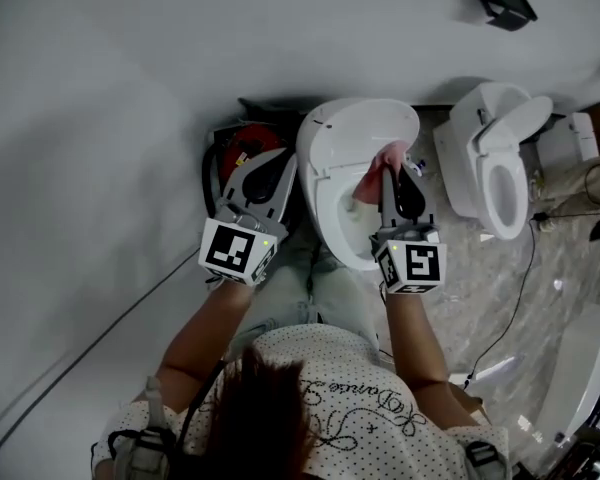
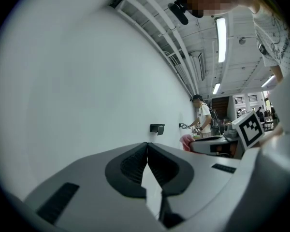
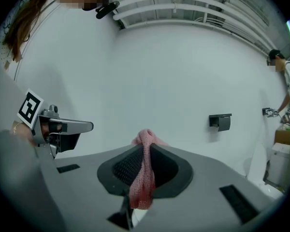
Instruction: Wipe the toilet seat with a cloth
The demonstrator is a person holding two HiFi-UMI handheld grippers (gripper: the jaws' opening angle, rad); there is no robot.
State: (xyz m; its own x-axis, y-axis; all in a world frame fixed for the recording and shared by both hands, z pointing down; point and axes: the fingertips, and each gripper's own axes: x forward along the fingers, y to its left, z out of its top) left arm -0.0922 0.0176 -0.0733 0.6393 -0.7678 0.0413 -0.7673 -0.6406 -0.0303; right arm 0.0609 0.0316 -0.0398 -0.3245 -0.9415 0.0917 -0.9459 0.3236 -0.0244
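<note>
Over the toilet seat (image 1: pixel 326 208), left to right: left gripper (image 1: pixel 272 160), jaws together and empty; right gripper (image 1: pixel 392 171) clamped on the pink cloth (image 3: pixel 144 178), likely soft, light and limp, best pinched at a bunched fold.

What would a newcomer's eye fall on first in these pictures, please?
Most likely the pink cloth, pinched in the jaws of the right gripper just over the bowl of the open toilet at the centre of the head view. Next, the left gripper, shut on nothing, beside that toilet's left side, and a second toilet standing further right.
</note>
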